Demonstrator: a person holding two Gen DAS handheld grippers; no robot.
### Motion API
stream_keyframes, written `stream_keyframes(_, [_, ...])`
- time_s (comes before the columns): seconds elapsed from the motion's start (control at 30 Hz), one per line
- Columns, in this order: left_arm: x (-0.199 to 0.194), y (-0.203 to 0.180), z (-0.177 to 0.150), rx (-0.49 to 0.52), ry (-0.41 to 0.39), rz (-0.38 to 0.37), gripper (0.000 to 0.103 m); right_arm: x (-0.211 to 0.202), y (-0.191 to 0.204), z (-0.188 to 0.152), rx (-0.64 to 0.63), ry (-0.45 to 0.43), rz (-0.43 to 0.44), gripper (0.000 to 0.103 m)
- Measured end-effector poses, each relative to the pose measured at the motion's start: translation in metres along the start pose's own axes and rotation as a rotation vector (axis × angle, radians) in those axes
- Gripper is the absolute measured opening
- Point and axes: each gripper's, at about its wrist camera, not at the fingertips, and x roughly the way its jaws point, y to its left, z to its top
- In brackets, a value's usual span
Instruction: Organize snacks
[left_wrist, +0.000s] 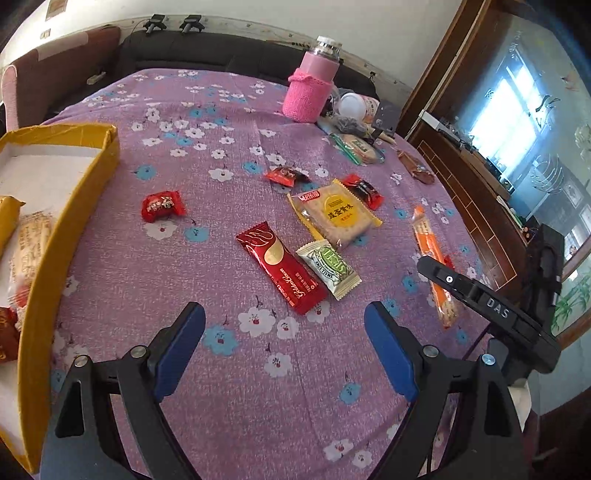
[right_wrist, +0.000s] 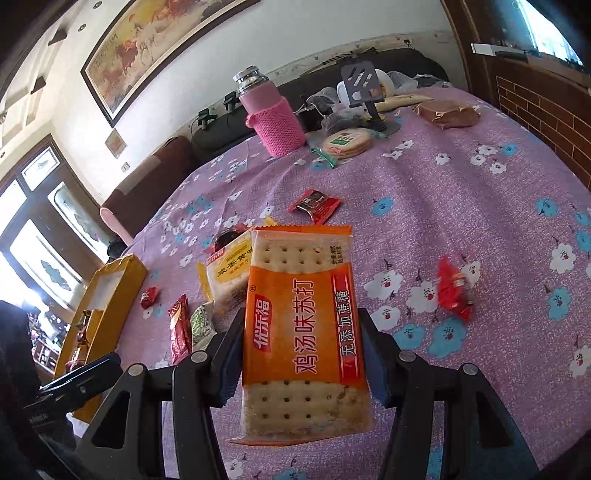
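Over flowered purple worktop (left_wrist: 229, 122): left gripper (left_wrist: 284, 328) hovering, fingers spread wide, empty; right gripper (right_wrist: 301, 354) clamping orange cracker pack (right_wrist: 301, 325) between fingers.

- The cloth (left_wrist: 229, 110) was purple, strewn with white and blue flowers.
- The cracker pack (right_wrist: 303, 332) was orange with a red stripe.
- The box (left_wrist: 74, 229) was yellow outside, white inside.
- The bottle sleeve (left_wrist: 310, 96) was pink knit.
- The claw pads (left_wrist: 181, 347) were blue.
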Motion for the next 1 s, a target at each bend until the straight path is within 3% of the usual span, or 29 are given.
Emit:
stream_keyframes(0.2, [0.024,0.001,0.018,-0.001,-0.027,0.080,0.088,0.004,-0.005,0.000,0.028,0.013,-0.002,0.057])
stream_keyframes(0.37, [0.046,-0.002,0.029,0.027,0.007,0.113,0.085,0.002,-0.005,0.000,0.030,0.008,0.000,0.057])
stream_keyframes(0.4, [0.049,-0.001,0.028,0.026,0.018,0.106,0.081,0.002,-0.005,0.000,0.032,0.007,0.001,0.057])
stream_keyframes(0.47, [0.051,0.002,0.026,0.032,0.020,0.114,0.050,0.002,-0.006,0.000,0.034,0.007,0.000,0.057])
stream_keyframes(0.57, [0.049,0.007,0.025,0.034,0.018,0.082,0.036,0.002,-0.006,0.000,0.038,0.006,-0.002,0.057])
stream_keyframes(1.0, [0.047,0.012,0.021,0.017,-0.035,0.061,0.036,-0.002,-0.013,0.001,0.070,-0.012,0.000,0.057])
